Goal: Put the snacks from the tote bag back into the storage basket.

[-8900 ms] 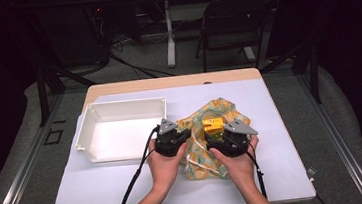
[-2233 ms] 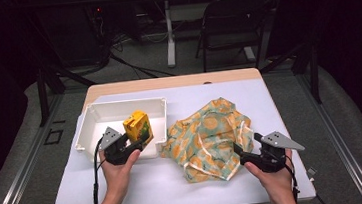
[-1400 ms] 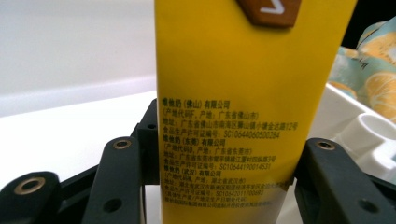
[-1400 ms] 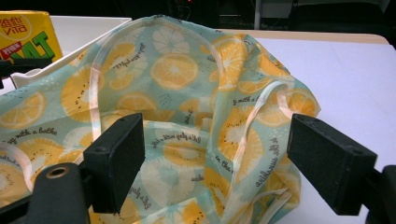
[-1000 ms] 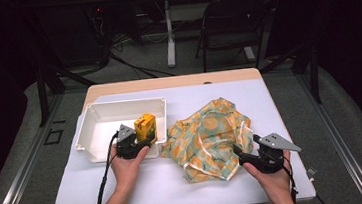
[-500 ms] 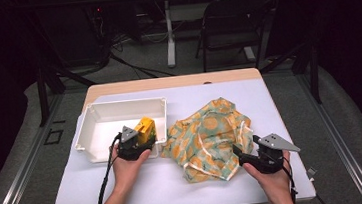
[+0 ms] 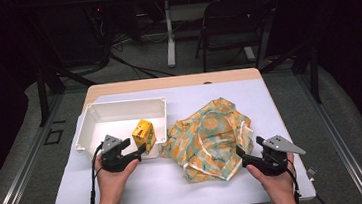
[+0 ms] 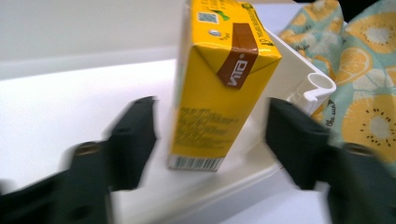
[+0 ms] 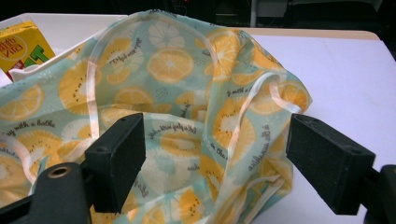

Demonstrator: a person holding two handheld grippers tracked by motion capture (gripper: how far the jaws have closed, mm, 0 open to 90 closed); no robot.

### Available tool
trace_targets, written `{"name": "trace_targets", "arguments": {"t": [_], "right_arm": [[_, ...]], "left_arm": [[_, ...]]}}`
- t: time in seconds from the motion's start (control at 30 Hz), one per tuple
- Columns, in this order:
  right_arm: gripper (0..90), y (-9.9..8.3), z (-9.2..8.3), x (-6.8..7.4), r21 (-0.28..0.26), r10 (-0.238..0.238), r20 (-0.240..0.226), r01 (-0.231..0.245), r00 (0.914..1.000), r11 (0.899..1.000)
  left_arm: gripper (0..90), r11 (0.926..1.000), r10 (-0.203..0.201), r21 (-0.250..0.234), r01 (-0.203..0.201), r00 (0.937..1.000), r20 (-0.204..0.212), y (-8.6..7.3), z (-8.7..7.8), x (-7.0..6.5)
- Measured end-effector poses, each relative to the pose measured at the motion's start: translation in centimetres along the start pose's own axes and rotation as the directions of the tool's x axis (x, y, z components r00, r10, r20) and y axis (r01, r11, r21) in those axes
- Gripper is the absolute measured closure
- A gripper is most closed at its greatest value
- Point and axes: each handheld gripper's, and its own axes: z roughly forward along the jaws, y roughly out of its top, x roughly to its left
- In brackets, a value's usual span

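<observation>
Left tongs [image 8: 210, 140] parted around the yellow juice carton [image 8: 219, 84], pads clear of its sides, jaws just closing some. Carton stands upright in white tray [image 7: 119, 110], at tray's 4 o'clock corner. Right tongs [image 9: 215, 158] wide open, empty, at fruit-print bag [image 7: 208, 139] on the bench [image 7: 279, 102], bag's 4 o'clock edge.

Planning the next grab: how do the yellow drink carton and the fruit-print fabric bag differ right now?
The yellow drink carton is a rigid box standing upright; the fruit-print fabric bag is soft, crumpled and lies flat. The carton sits inside the white plastic tray; the bag lies on the white table top beside it. The carton is compact; the bag spreads much wider. Both show yellow-orange colouring, and each sits between open jaws, ungripped.
</observation>
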Motion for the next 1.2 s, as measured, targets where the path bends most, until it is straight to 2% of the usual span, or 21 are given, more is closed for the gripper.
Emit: {"name": "trace_targets", "arguments": {"t": [0.03, 0.07, 0.1, 0.2, 0.33, 0.5, 0.63, 0.8, 0.93, 1.1, 1.2], "right_arm": [[19.3, -0.1, -0.1, 0.0, 0.0, 0.003, 0.002, -0.003, 1.0, 1.0], [19.3, -0.1, -0.1, -0.1, 0.0, 0.004, 0.0, -0.004, 1.0, 1.0], [19.3, -0.1, -0.1, -0.1, -0.001, 0.004, 0.0, -0.004, 1.0, 1.0], [19.3, -0.1, -0.1, -0.1, 0.0, 0.005, 0.005, -0.005, 1.0, 1.0], [19.3, -0.1, 0.1, 0.3, -0.001, 0.0, -0.001, 0.0, 1.0, 1.0], [19.3, -0.1, 0.2, 0.3, 0.009, -0.006, 0.002, 0.006, 1.0, 1.0], [19.4, -0.2, 0.3, 0.2, 0.008, 0.0, -0.002, 0.0, 1.0, 1.0], [19.5, -0.2, 0.3, 0.2, 0.013, 0.0, 0.002, 0.0, 1.0, 1.0], [19.5, -0.2, 0.4, 0.4, 0.013, -0.003, 0.004, 0.003, 1.0, 1.0], [19.6, -0.3, 0.5, 0.4, 0.016, -0.004, -0.001, 0.004, 1.0, 1.0], [19.6, -0.3, 0.6, 0.5, 0.018, -0.005, 0.002, 0.005, 1.0, 1.0]], "left_arm": [[51.1, 1.0, -0.005, 0.0, 0.005, 1.0, 0.004, -0.1, -0.3, 0.0], [59.3, 0.9999, -0.008, 0.008, 0.008, 0.9999, 0.014, -0.2, -0.5, 0.0], [71.2, 0.9999, -0.004, 0.016, 0.003, 0.9996, 0.027, -0.3, -0.4, -0.1], [90.0, 0.9992, -0.018, 0.037, 0.017, 0.9994, 0.031, -0.5, 0.2, -0.1], [90.0, 0.9968, -0.034, 0.072, 0.033, 0.9993, 0.015, -0.5, 1.5, 0.4], [90.0, 0.997, -0.031, 0.071, 0.031, 0.9995, -0.011, 0.1, 2.8, 0.7], [90.0, 0.9958, -0.027, 0.087, 0.028, 0.9996, -0.012, 0.5, 3.6, 0.8], [90.0, 0.9948, -0.042, 0.092, 0.044, 0.9989, -0.022, 1.1, 4.4, 1.1], [90.0, 0.994, -0.067, 0.085, 0.068, 0.9976, -0.02, 1.6, 4.9, 1.6], [90.0, 0.9897, -0.107, 0.094, 0.108, 0.9941, -0.013, 1.9, 5.8, 2.2], [90.0, 0.9882, -0.113, 0.103, 0.113, 0.9935, -0.012, 2.3, 6.2, 2.2]]}}
